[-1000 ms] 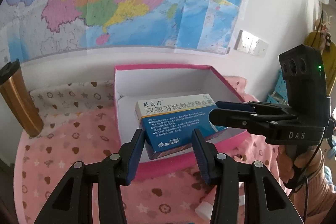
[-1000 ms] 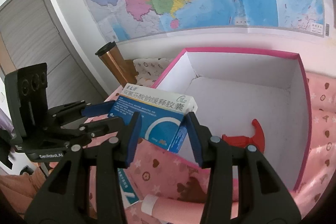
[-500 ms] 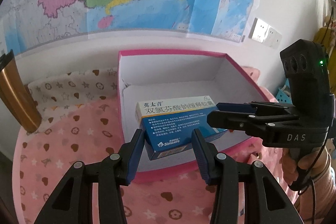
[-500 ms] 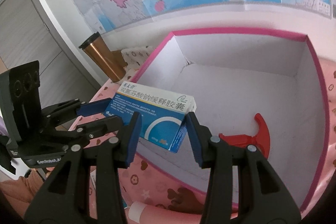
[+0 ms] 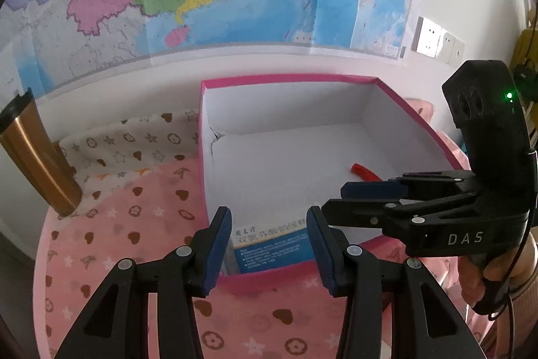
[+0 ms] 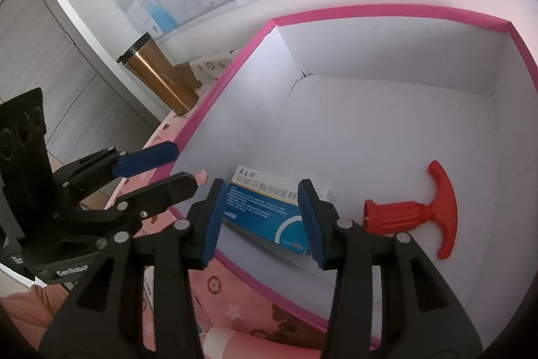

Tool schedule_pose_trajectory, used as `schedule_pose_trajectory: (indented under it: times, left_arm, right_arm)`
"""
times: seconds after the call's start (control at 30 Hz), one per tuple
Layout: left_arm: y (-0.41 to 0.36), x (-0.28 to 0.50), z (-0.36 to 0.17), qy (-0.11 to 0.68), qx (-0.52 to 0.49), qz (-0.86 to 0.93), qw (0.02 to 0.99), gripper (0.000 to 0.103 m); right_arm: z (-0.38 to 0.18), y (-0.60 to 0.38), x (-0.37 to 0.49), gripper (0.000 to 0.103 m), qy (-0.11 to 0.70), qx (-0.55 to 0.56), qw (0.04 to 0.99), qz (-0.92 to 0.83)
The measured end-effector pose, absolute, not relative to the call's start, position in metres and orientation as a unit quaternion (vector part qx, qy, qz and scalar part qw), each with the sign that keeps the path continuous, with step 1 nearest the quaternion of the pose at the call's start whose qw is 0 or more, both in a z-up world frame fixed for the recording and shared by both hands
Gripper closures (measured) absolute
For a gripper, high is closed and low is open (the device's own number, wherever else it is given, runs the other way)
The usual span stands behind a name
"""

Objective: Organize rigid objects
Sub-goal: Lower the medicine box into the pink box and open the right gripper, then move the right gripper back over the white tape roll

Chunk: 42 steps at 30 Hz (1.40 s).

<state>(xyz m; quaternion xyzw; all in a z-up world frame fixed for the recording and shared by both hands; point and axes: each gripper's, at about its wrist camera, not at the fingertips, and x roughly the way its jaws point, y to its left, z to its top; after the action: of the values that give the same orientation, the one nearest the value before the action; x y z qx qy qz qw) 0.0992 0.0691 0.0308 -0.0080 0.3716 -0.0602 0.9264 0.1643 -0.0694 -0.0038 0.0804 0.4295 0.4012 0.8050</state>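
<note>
Holding the medicine box [image 6: 269,207] low inside the pink box [image 5: 285,79], both the left gripper [image 5: 270,244] and the right gripper [image 6: 260,217] appear clamped on it; beside it lies the red handle [image 6: 417,214], release remaining.

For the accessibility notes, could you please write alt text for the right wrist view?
Both grippers hold a blue and white medicine box low inside a pink-rimmed white box: the right gripper grips one end, the left gripper reaches in from the left. A red T-handled plastic tool lies beside it on the floor.
</note>
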Motion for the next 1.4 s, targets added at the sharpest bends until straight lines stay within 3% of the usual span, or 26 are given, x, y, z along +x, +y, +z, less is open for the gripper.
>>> schedule_pose_trajectory:
  times: [0.57, 1.03, 1.4]
  left_arm:
    - [0.048, 0.025, 0.039, 0.332, -0.041, -0.120, 0.935, 0.053]
    - [0.011, -0.002, -0.002, 0.392, -0.057, -0.180, 0.901, 0.053]
    - [-0.023, 0.001, -0.030, 0.436, -0.029, -0.201, 0.877, 0.053]
  right_arm:
    - [0.036, -0.160, 0.080, 0.056, 0.342, 0.091, 0.854, 0.382]
    - [-0.036, -0.225, 0.042, 0.056, 0.419, 0.106, 0.849, 0.303]
    - [-0.075, -0.216, 0.051, 0.056, 0.459, 0.124, 0.826, 0.304]
